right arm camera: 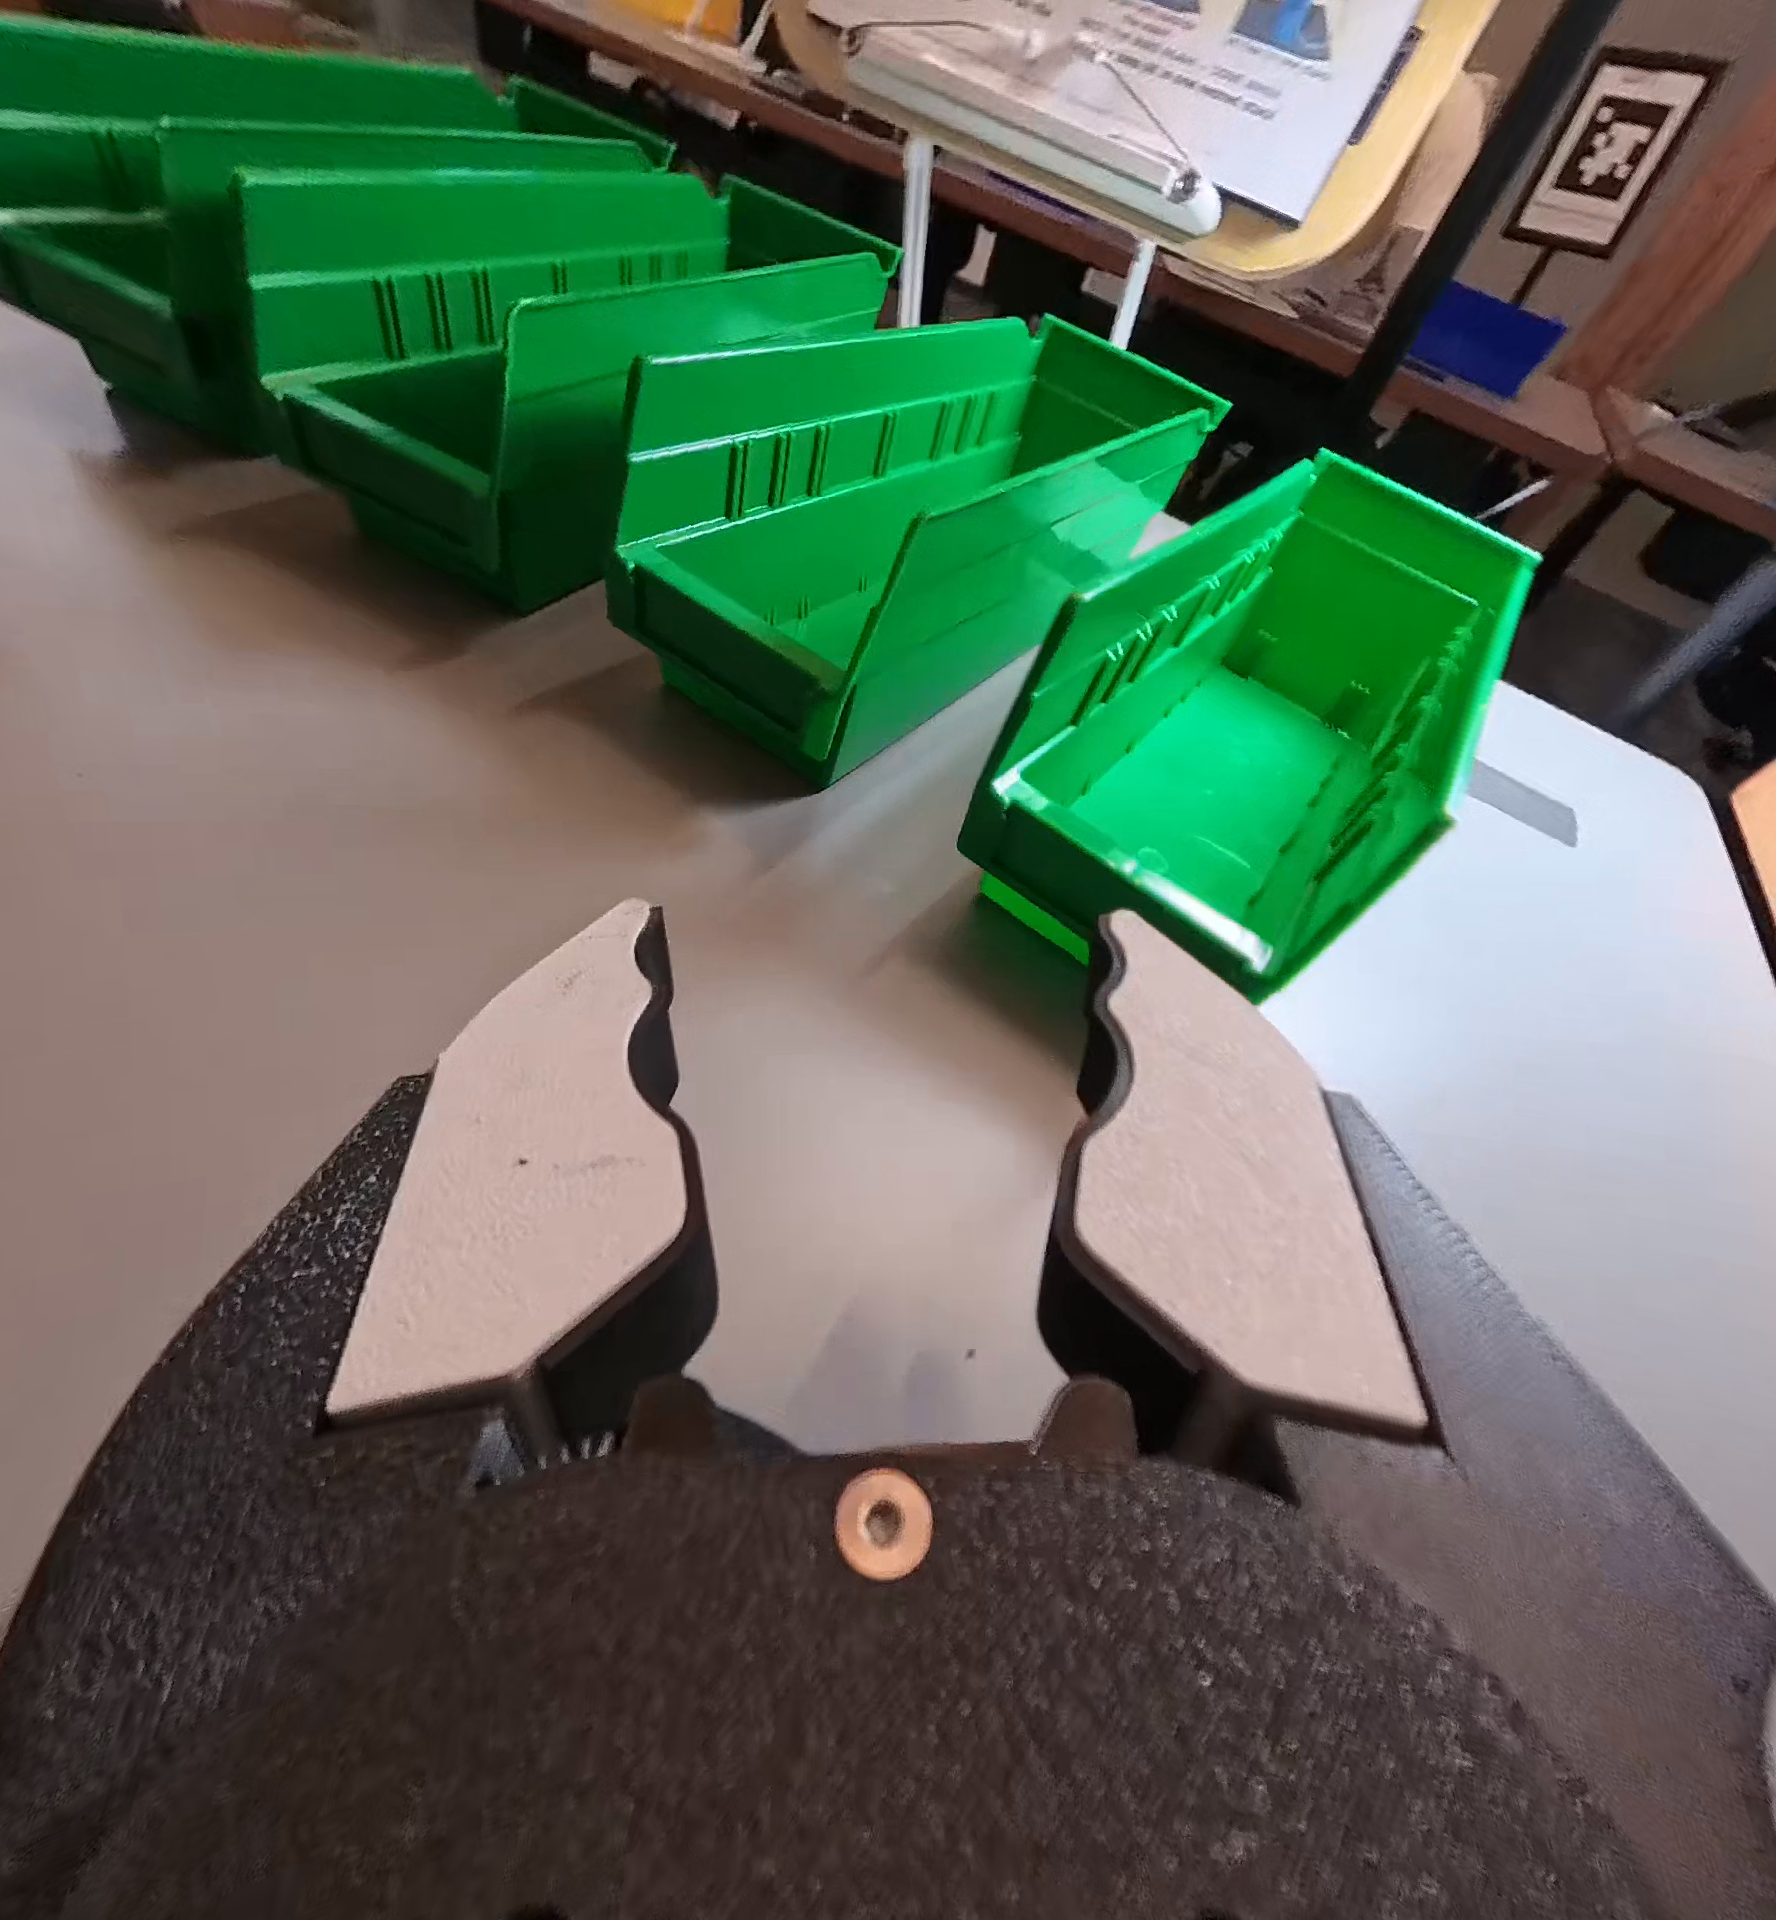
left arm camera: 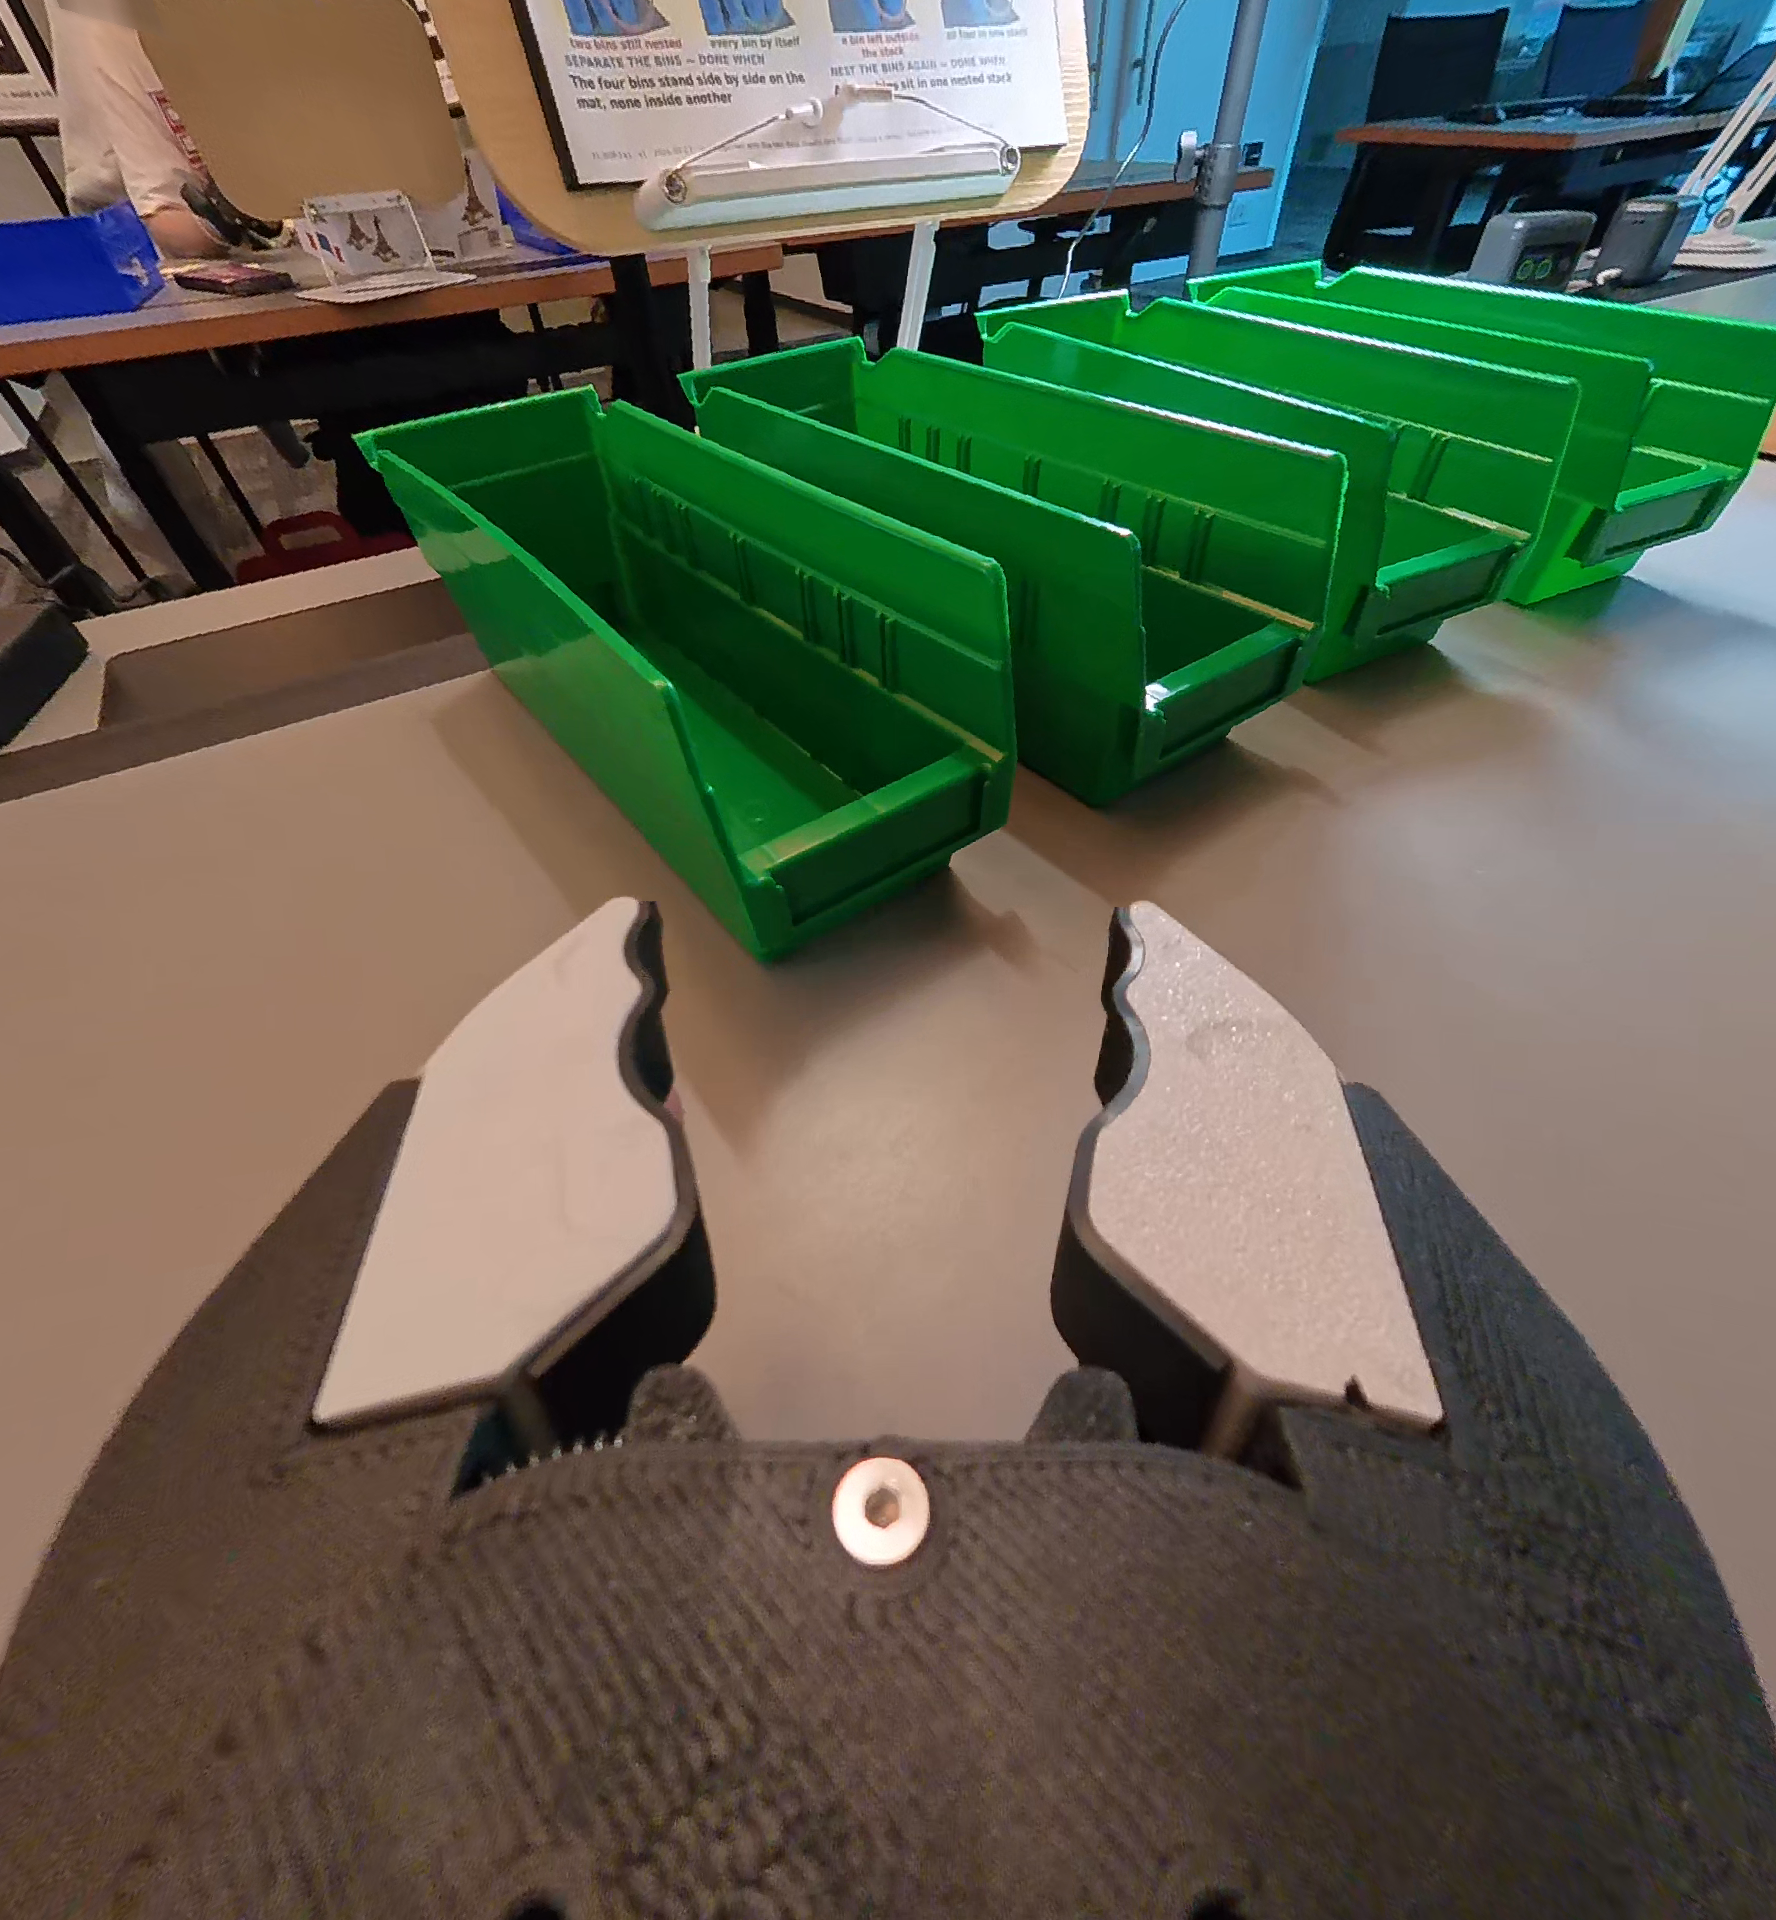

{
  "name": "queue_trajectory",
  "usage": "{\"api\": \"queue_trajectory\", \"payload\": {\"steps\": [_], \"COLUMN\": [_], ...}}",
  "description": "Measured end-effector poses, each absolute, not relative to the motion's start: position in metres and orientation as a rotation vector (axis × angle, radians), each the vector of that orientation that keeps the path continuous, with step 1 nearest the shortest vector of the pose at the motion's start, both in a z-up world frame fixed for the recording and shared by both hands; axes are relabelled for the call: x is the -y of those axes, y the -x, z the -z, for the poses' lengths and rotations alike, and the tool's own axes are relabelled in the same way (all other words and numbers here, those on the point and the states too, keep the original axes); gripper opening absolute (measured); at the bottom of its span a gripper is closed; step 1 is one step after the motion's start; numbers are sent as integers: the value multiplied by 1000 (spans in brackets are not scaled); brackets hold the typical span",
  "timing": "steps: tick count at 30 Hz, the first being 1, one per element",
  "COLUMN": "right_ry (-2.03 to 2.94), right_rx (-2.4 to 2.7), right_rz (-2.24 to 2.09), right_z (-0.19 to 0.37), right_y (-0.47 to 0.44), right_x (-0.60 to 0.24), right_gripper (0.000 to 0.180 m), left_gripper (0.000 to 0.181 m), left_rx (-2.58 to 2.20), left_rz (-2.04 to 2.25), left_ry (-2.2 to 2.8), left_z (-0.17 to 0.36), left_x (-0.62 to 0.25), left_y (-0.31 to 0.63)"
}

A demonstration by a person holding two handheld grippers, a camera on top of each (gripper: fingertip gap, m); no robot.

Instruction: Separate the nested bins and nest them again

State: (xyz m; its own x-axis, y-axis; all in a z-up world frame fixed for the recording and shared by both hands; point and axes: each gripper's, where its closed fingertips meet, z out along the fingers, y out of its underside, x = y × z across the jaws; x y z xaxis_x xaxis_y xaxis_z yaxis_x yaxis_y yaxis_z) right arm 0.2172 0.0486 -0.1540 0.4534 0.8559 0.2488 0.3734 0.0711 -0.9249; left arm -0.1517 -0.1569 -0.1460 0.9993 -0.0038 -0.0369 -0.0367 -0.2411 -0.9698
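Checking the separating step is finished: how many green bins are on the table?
4, side by side in a row: nearest bin, second bin, third bin, farthest bin. None looks nested.

Light: bright, even, indoor.
Shadows: soft beside green bins (left arm camera: 759,665).
Glare: sheen on grey table (left arm camera: 1383,883).
Blur: smeared right wrist view.
Distortion: wide-angle bowed edges.

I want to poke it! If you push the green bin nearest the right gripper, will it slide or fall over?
The nearest bin would probably slide: it looks like smooth, glossy plastic on a smooth table. It seems unlikely to tip, being long and low with a flat bottom. It is empty with thin walls, so likely light, and may skid or spin if poked off-centre.
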Motion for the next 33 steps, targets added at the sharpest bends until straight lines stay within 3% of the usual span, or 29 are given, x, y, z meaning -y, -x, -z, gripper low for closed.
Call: {"api": "queue_trajectory", "payload": {"steps": [10,17,22,26,33], "right_ry": [1355,1362,1393,1325,1233], "right_rx": [1758,2112,2145,2126,2022], "right_rz": [157,342,368,386,367], "right_z": [181,216,226,217,138], "right_y": [-191,-193,-197,-193,-179], "right_x": [-125,-151,-167,-164,-135], "right_gripper": [68,67,29,27,27], "left_gripper": [77,75,75,74,74], "left_rx": [-36,-37,-34,-34,-39], "left_rz": [-29,-17,-10,-8,-11], "left_ry": [1835,1840,1834,1836,1836], "left_z": [150,151,150,150,150], "left_x": [155,154,155,154,154], "left_y": [150,150,150,150,149]}}
